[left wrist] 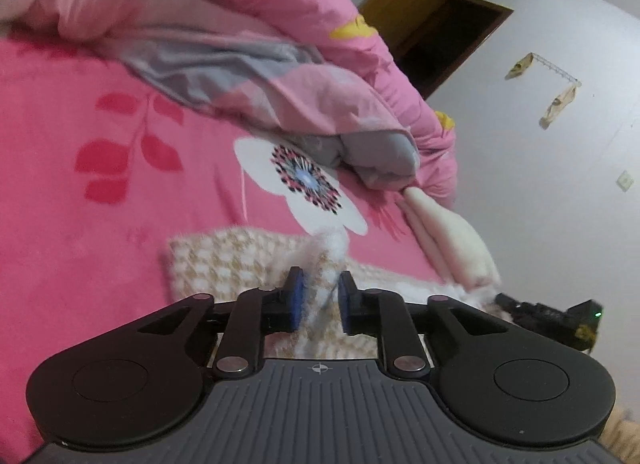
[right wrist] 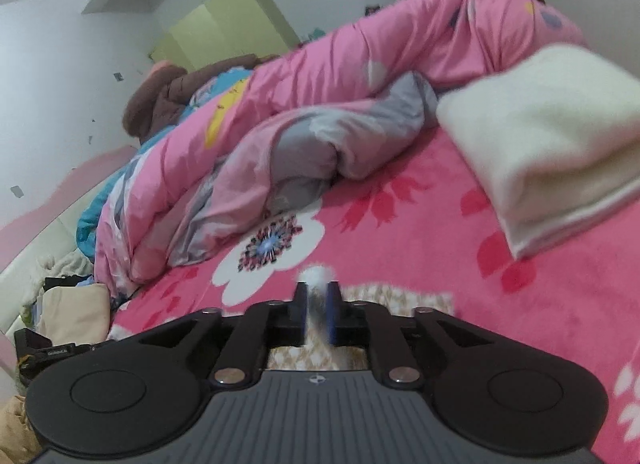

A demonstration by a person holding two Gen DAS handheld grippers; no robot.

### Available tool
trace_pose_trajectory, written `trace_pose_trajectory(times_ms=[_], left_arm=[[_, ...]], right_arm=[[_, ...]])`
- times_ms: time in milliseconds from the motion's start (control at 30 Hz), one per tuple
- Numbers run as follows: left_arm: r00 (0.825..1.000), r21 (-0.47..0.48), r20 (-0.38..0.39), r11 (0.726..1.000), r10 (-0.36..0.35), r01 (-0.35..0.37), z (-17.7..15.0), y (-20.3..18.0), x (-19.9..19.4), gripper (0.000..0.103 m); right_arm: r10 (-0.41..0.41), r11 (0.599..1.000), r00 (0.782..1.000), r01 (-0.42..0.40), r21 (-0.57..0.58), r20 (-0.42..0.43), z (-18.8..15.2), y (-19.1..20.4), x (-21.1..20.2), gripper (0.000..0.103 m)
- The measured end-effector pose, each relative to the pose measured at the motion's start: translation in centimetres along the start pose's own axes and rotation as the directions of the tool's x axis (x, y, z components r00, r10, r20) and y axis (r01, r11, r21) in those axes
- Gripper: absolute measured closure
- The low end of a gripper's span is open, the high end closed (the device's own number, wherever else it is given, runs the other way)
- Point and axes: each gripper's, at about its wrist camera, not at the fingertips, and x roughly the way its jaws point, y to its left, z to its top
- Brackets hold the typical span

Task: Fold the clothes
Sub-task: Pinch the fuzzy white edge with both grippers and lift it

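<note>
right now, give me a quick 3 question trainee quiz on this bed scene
1. True or false: the houndstooth garment lies on a pink floral blanket.
2. What does the right gripper have between its pads? A) fuzzy white fabric B) a brown coat C) nothing
3. Fill in: the folded cream garment lies beside the bunched pink ____.

Key: 1 true; 2 A; 3 quilt. The left gripper also has fuzzy fabric between its pads.
</note>
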Motion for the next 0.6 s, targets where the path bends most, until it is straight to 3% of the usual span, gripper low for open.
trace_pose_trajectory(times_ms=[33,100,200,367,500,600], left_arm=[[1.000,-0.013,-0.011,1.000,-0.014,0.014,0.0,0.2,0.2,0.074],[0.999,-0.029,-0.028,0.999,-0.043,0.043,0.2,0.4,0.6,0.061],[0.997,-0.025,-0.044,0.998,-0.058,0.057,0.3,0.3,0.9,0.051],[0.998,0.022,-0.057,0.999,-0.026,0.027,0.5,-0.2,1.1,0.044],[0.997,0.088,-0.070,0.996,0.031,-0.025,0.8,-0.5,1.4,0.026],[0.994,0.135,-0.095,0.990,0.050,-0.037,0.8,-0.7,2.2,0.029]], right_arm=[[0.008,1.000,1.000,-0.008,0.009,-0.010,-0.1,-0.2,0.1,0.060],[0.015,1.000,0.999,-0.015,-0.015,-0.035,-0.4,0.0,0.6,0.055],[0.002,0.999,0.998,-0.004,-0.038,-0.058,-0.5,0.1,1.1,0.043],[-0.025,0.999,0.998,0.023,-0.030,-0.064,-0.4,-0.7,1.3,0.040],[-0.022,1.000,0.997,0.021,-0.018,-0.075,-0.3,-1.6,1.7,0.039],[-0.006,0.999,0.996,0.003,-0.040,-0.088,-0.4,-1.5,2.1,0.044]])
